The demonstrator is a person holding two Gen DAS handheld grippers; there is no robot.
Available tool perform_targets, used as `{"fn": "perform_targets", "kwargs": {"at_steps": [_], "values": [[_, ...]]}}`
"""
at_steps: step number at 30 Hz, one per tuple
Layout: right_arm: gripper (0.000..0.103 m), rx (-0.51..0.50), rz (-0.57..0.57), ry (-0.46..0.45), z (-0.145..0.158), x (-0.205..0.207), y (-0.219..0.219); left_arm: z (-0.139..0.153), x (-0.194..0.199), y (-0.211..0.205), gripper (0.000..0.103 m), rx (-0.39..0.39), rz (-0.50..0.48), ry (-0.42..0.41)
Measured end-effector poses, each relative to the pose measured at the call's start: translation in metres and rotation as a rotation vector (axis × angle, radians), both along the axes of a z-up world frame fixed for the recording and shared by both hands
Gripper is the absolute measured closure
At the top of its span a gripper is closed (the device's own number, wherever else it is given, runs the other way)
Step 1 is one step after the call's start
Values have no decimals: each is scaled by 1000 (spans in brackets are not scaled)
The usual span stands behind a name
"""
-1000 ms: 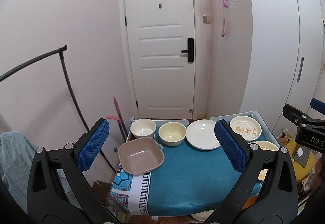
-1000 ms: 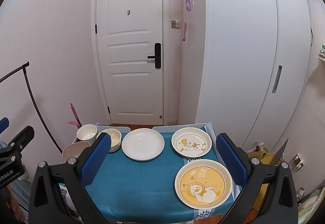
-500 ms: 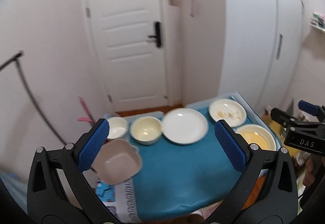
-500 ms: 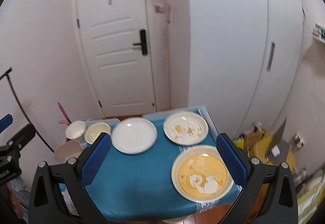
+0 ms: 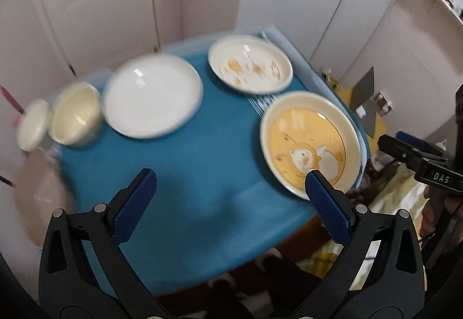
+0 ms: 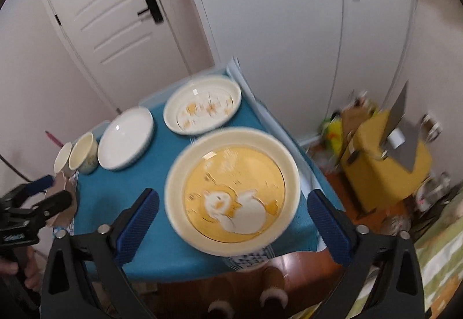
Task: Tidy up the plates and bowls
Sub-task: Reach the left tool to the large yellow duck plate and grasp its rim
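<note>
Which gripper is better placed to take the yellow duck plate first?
Right. The right gripper is open with the yellow duck plate centred between its fingers. The left gripper, also open, faces bare blue cloth, with that plate off to its side.

Both wrist views look steeply down and forward over the blue tabletop (image 5: 188, 168) from its near edge. The right view sits closer to the yellow duck plate (image 6: 234, 188), which both share.
</note>
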State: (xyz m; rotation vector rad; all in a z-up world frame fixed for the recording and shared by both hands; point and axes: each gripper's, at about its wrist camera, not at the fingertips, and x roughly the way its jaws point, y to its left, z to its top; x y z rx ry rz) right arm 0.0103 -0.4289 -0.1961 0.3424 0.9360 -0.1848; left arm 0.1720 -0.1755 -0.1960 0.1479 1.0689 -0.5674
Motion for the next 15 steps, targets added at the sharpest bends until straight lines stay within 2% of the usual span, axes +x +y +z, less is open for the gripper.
{"fn": "perform_targets", "kwargs": {"at_steps": [5, 9, 11, 12, 15], "values": [[31, 102, 89, 119, -51, 19, -47, -52, 9, -44, 24, 31, 30, 127], [43, 155, 174, 184, -76, 35, -69, -90, 15, -69, 35, 38, 71, 204], [49, 154, 216, 214, -86, 44, -77, -102, 17, -72, 47, 49, 92, 235], [52, 158, 231, 220, -89, 47, -80, -108, 19, -74, 50, 55, 101, 247], [68, 181, 290, 236, -100, 58, -88, -115, 18, -75, 56, 50, 126, 273]]}}
